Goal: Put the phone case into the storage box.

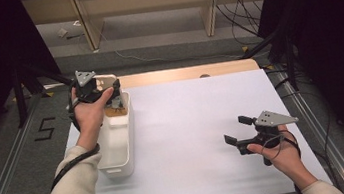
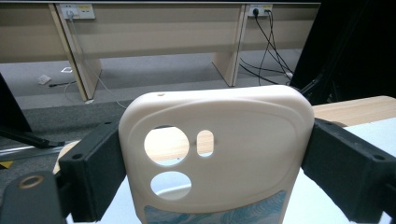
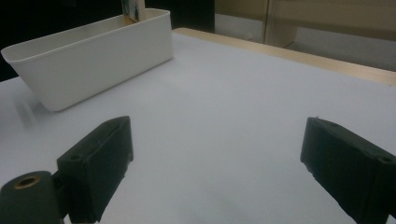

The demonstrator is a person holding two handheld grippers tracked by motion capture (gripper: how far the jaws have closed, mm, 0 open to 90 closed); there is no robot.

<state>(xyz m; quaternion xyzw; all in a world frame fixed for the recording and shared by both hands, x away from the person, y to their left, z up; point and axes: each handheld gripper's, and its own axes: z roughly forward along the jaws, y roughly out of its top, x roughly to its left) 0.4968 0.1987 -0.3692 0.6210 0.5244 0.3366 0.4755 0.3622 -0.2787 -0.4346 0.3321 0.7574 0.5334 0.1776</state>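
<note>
Left gripper [image 1: 109, 92] is up over the far end of the white bin [image 1: 117, 157], forearm coming in from the bottom left in a cream sleeve, wrist roughly straight. Its jaws are clamped on the two side edges of a cream phone case [image 2: 219, 154], held upright with the back facing the camera. The case sits above the bin's far end, not resting on the table.

Right gripper [image 1: 237, 131] is low over the white table cover [image 1: 194, 124] at the near right, well apart from the bin, jaws pointing left toward it. Jaws spread wide, nothing between them; bare cover shows in the gap.

The bin is a long, narrow, plastic-looking tub with rounded corners, smooth matte walls and a lip handle at the near end. At its far end something with a tan and bluish print pokes above the rim; can't tell what.

The case looks soft and matte, with rounded corners, two round cutouts, one small slot and a raised oval outline. A blue-green swirl print shows at the bottom edge.
</note>
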